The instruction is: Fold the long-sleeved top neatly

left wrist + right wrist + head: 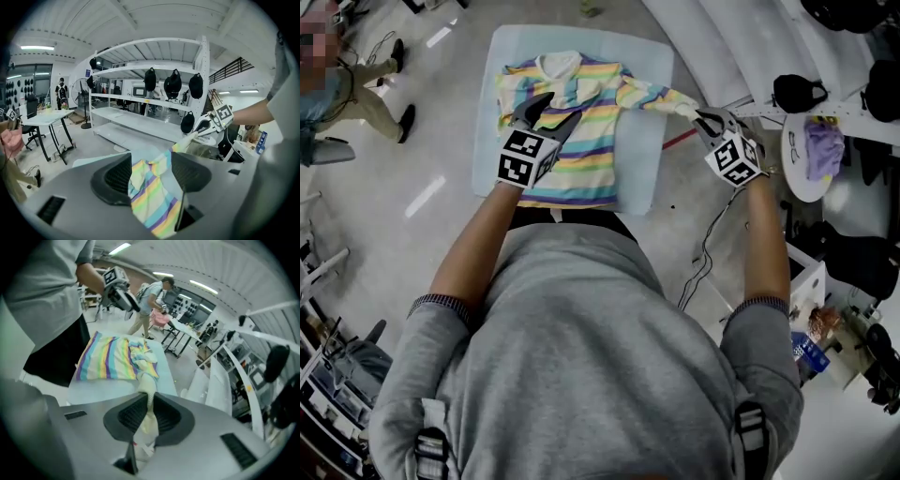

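Now; top [581, 141] collar [558, 64] away; sleeve [652, 94] stretched rightward; left claw [562, 107], right claw [701, 117] both grip it

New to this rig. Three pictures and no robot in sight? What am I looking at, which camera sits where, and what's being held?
No robot here: a person in a grey sweatshirt holds a two-jaw gripper in each hand. The cubes with black-and-white square markers are parts of those grippers. The head view comes from a camera on the person's head, looking steeply down. The other two come from a camera riding on each gripper, looking along its own jaws. On the pale blue rectangular pad lies a long-sleeved top with pastel stripes. The left gripper grips a bunch of the top's striped body, raised off the pad. The right gripper is closed on the cream cuff of one sleeve, which stretches out to the side.
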The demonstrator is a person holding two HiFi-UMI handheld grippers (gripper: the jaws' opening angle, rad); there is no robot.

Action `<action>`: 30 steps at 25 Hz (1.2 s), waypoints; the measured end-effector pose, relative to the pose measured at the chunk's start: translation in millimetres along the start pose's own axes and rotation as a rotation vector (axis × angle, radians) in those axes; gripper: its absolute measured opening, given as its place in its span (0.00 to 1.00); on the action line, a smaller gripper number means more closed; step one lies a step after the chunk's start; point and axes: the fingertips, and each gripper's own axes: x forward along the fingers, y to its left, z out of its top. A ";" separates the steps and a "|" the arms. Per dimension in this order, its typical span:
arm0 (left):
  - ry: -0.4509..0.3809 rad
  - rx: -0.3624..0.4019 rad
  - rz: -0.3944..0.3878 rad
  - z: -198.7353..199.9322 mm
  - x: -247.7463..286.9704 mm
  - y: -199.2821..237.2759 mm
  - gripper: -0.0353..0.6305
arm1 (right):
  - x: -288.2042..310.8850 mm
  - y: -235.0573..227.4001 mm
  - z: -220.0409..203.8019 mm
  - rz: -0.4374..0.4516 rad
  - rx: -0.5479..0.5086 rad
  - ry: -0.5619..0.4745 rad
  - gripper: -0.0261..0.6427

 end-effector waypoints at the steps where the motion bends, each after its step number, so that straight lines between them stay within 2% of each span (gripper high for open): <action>1: -0.004 0.000 0.004 4.0 0.0 2.2 0.49 | 0.9 -1.9 -0.2 0.007 -0.077 0.026 0.12; 4: -0.018 0.006 0.018 16.2 0.5 8.9 0.49 | 3.5 -7.7 -2.5 0.034 -0.264 0.093 0.12; 10: -0.024 -0.011 0.022 39.4 0.8 20.2 0.49 | 2.5 -24.2 18.0 0.058 -0.502 0.145 0.11; 17: -0.034 0.005 -0.001 50.9 0.9 46.9 0.49 | 7.6 -33.9 50.9 0.115 -0.851 0.228 0.11; 25: -0.046 -0.019 0.002 52.1 -9.1 87.2 0.49 | 25.5 -35.0 129.1 0.152 -1.070 0.185 0.11; 30: -0.053 -0.043 0.034 44.5 -21.4 114.9 0.49 | 49.4 -26.6 173.0 0.185 -1.203 0.141 0.11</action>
